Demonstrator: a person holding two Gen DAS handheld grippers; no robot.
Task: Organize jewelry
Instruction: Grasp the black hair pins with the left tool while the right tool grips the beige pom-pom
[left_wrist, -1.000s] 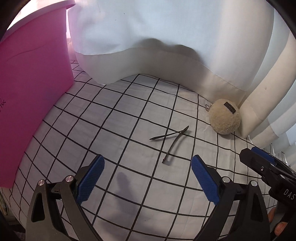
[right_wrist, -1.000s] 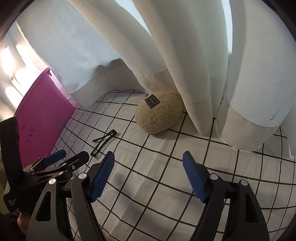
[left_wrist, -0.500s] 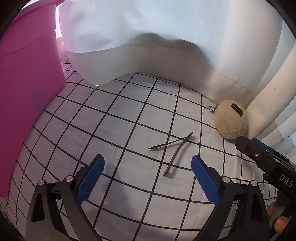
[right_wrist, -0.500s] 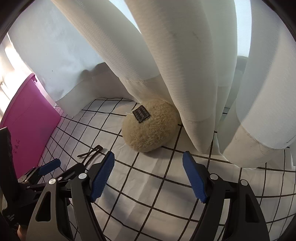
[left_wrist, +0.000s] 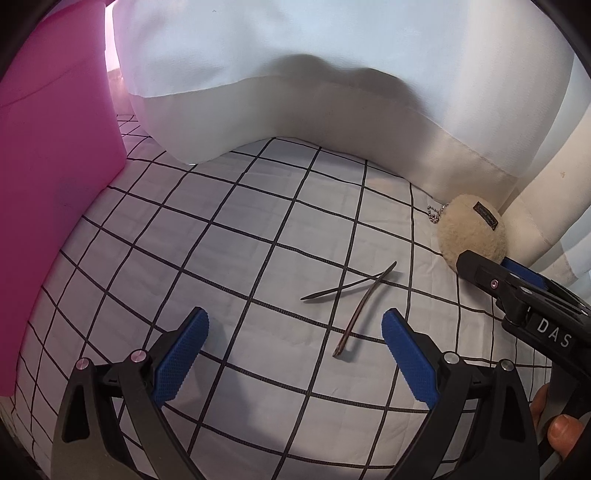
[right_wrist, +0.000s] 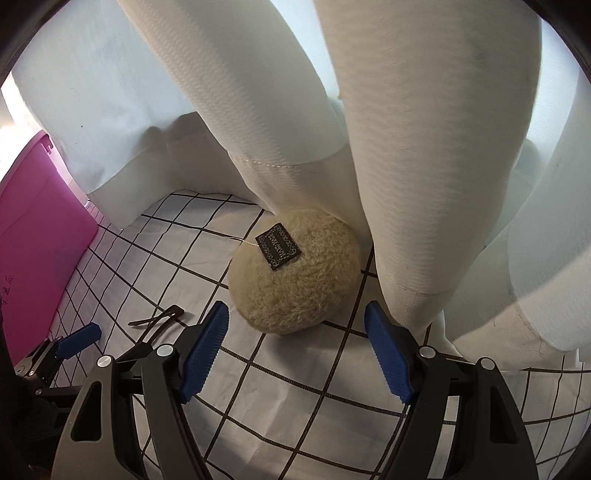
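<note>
**Two hands, two targets: pouch ahead of the right, hair clip ahead of the left**

The white curtain (right_wrist: 280, 110) hangs in heavy folds down to the checked cloth (left_wrist: 229, 236), and a pink box (left_wrist: 48, 177) stands at the left edge of the surface. Against the curtain hem lies the fuzzy cream pouch (right_wrist: 295, 280), a round thing with a dark label on top and a bead chain (left_wrist: 435, 213) trailing from its far side.

The right gripper (right_wrist: 295, 350) points down at that pouch, fingers (right_wrist: 205, 350) spread wide with nothing between them. The pouch sits just beyond the tips, roughly centred in the gap and a shade toward the left finger. It looks about as wide as the opening, so a straight push forward seems the likely approach.

The left gripper (left_wrist: 293, 360) is likewise spread and empty. The thin dark hair clip (left_wrist: 354, 299) lies flat on the cloth just ahead of it, nearer the right finger. Its long axis runs away from the fingers, tilted rightward, with one prong splayed off to the left. The left hand is clearly the nearer one to the clip, and the right to the pouch.
</note>
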